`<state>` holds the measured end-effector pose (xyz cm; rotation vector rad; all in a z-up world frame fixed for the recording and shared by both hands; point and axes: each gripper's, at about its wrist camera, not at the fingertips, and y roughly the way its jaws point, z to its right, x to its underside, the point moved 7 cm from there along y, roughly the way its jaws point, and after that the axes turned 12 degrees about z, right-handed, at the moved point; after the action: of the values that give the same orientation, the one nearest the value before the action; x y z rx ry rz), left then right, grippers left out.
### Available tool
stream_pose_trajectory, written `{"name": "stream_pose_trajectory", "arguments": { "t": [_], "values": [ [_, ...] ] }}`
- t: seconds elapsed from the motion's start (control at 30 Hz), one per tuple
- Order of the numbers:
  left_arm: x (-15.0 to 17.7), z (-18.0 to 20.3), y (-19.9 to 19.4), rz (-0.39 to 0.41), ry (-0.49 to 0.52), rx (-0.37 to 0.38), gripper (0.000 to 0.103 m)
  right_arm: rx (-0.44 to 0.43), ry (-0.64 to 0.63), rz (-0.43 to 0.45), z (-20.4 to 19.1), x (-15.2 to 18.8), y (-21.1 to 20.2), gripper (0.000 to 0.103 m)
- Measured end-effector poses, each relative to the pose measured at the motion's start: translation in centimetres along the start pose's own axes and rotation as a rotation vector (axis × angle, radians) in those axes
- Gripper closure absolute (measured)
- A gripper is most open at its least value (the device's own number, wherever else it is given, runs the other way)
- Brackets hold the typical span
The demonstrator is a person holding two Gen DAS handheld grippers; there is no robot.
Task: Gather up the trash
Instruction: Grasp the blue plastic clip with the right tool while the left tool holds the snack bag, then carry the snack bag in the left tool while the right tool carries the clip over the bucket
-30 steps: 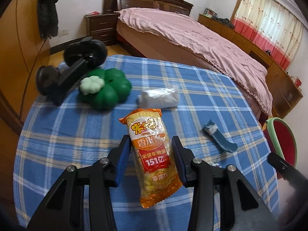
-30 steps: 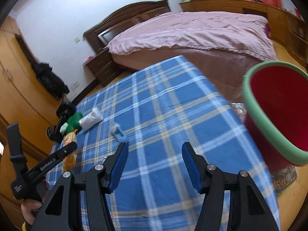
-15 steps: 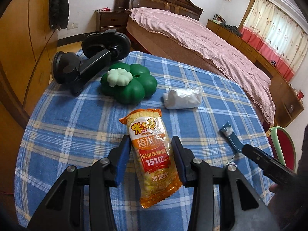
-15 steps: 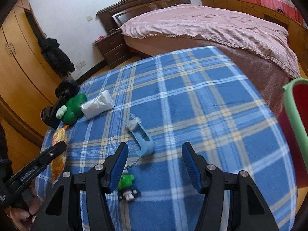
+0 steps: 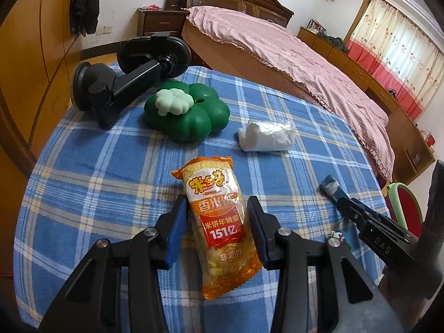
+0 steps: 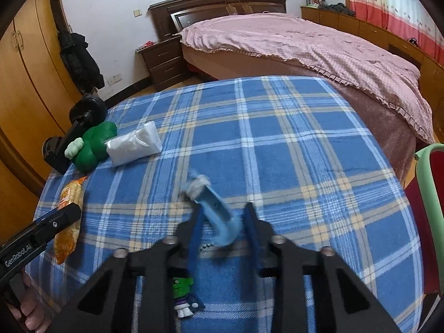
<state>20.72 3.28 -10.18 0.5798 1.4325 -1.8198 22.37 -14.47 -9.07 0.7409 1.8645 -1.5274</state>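
left claw sits open around the snack pack reading "151亿" near the worktop front edge, and right claw, marked "GenRobot.AI", is open around a blue clip

Orange rice-cracker snack packet lies flat on the blue plaid cloth, long axis running away from the camera, red label band across its middle, crimped ends intact; beyond it a crumpled white plastic bag rests on its side, puffed and wrinkled; off to the right a pale blue plastic piece with a whitish wad at its far end lies tilted, blurred; red bin with green rim stands past the cloth's edge.
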Motion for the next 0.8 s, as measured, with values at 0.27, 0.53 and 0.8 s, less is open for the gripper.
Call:
{"name": "stream_pose_trajectory", "arguments": {
  "t": [0.27,0.53,0.8],
  "values": [
    [-0.4,0.8,-1.1,0.019,0.009,0.019,0.059,-0.020,0.058,0.002,0.7,0.2,-0.7,0.087],
    [-0.6,2.4,-3.1,0.046,0.028,0.054,0.059,-0.037,0.127,0.074,1.8,-0.3,-4.3,0.087],
    [-0.9,5.1,-5.6,0.080,0.058,0.121,0.059,-0.028,0.190,0.162,3.6,-0.8,-9.5,0.087]
  ]
}}
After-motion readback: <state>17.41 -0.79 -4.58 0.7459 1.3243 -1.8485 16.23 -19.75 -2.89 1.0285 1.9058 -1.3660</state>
